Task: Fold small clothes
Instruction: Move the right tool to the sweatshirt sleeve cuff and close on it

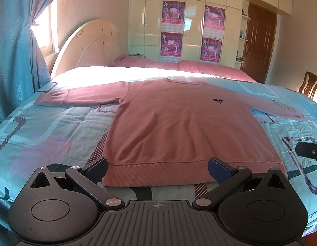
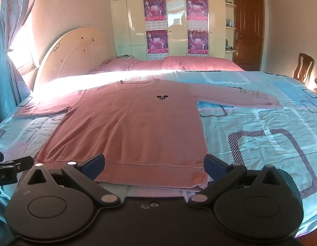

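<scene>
Bedroom, wide bed with a blue patterned quilt (image 1: 56, 123); a pink knitted long-sleeved sweater with a small black chest logo (image 1: 168, 123) lies flat, face up, sleeves spread, hem nearest. Left gripper (image 1: 157, 169) and right gripper (image 2: 154, 165) both gape wide, holding nothing, at the hem. Likely soft, light, limp; best pinched at hem corners or shoulders. No containers visible.

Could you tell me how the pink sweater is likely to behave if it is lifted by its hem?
The pink sweater looks like soft knit lying flat on the quilt, so it would probably drape and sag, not hold shape. Its spread sleeves would likely trail. The ribbed hem looks thicker, probably giving an open claw decent purchase.
</scene>
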Motion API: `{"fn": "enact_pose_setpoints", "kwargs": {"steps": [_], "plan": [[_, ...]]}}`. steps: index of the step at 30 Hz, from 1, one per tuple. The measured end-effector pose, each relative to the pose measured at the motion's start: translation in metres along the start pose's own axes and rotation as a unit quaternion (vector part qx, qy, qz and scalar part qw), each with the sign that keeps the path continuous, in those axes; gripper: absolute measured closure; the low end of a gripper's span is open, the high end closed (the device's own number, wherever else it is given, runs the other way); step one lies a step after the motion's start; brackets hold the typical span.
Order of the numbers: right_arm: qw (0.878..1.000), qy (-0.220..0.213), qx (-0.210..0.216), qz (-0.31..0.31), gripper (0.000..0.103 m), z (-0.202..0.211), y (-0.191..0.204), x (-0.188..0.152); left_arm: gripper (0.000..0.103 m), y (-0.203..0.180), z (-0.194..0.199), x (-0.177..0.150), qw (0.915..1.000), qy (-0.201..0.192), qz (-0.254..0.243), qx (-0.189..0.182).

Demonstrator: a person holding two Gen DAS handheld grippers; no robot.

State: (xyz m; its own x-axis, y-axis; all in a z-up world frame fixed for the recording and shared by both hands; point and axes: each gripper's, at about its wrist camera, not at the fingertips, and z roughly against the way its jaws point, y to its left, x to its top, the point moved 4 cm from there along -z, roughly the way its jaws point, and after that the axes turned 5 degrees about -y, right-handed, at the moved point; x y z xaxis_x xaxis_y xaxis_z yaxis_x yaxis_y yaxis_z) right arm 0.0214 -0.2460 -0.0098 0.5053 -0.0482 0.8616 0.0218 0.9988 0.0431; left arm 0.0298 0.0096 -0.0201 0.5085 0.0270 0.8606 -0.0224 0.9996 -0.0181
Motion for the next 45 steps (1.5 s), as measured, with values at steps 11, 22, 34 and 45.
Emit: {"fn": "enact_pose_setpoints", "kwargs": {"steps": [11,22,34,45], "plan": [[0.998,-0.029,-0.053,-0.022,0.001,-0.008,-0.039,0.018,0.0,-0.002,-0.025,0.018,0.9962,-0.006,0.06,-0.062],[0.991,-0.04,-0.103,-0.078,0.018,-0.054,-0.121,0.044,0.0,-0.038,-0.095,0.046,0.9946,0.001,0.05,-0.091],[0.976,-0.038,-0.164,-0.136,0.049,-0.152,-0.239,0.082,0.0,-0.111,-0.216,0.1,0.9986,-0.007,-0.001,-0.053],[0.952,-0.011,-0.211,-0.221,0.067,-0.261,-0.366,0.095,0.02,-0.165,-0.303,0.125,0.9988,0.034,-0.021,-0.03]]}}
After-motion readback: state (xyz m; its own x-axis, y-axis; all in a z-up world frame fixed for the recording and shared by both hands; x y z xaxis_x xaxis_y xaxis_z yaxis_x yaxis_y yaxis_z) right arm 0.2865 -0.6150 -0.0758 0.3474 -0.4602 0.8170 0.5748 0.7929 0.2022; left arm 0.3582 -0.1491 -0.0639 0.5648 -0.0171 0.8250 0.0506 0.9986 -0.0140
